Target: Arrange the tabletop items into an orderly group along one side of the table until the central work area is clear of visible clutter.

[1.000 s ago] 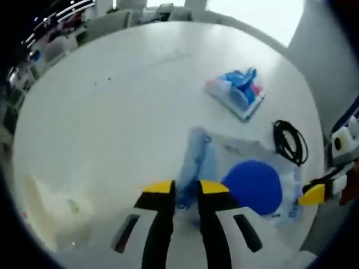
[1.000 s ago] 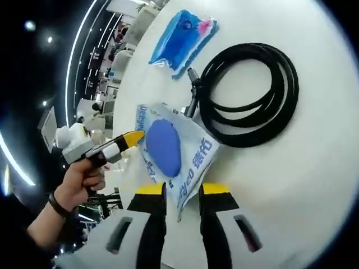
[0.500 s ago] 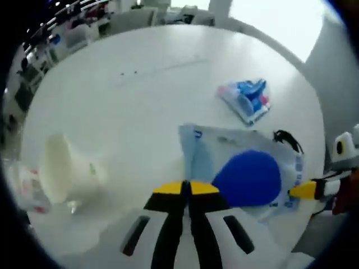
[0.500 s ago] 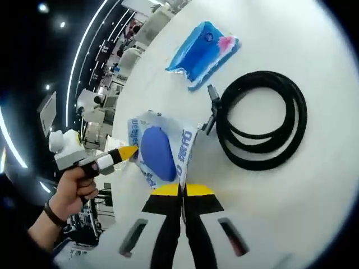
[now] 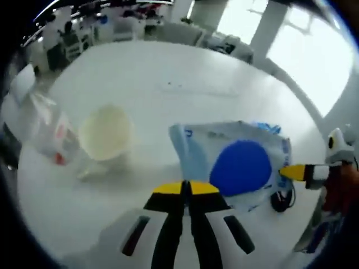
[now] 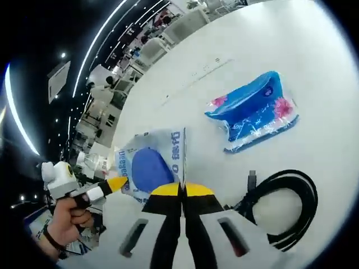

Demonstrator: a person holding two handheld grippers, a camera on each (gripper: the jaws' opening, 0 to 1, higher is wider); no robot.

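Left gripper [image 5: 186, 188]: jaws pinched on one edge of the clear plastic bag holding a blue round pad [image 5: 238, 165], lifted above the white round worktop [image 5: 140, 84]. Right gripper [image 6: 182, 189]: jaws pinched on the bag's opposite edge. Just beyond the bag, a coiled black cable [image 6: 283, 210]; a cream cup [image 5: 105, 133] beside it; farther off, a blue plastic tissue pack [image 6: 252, 115].
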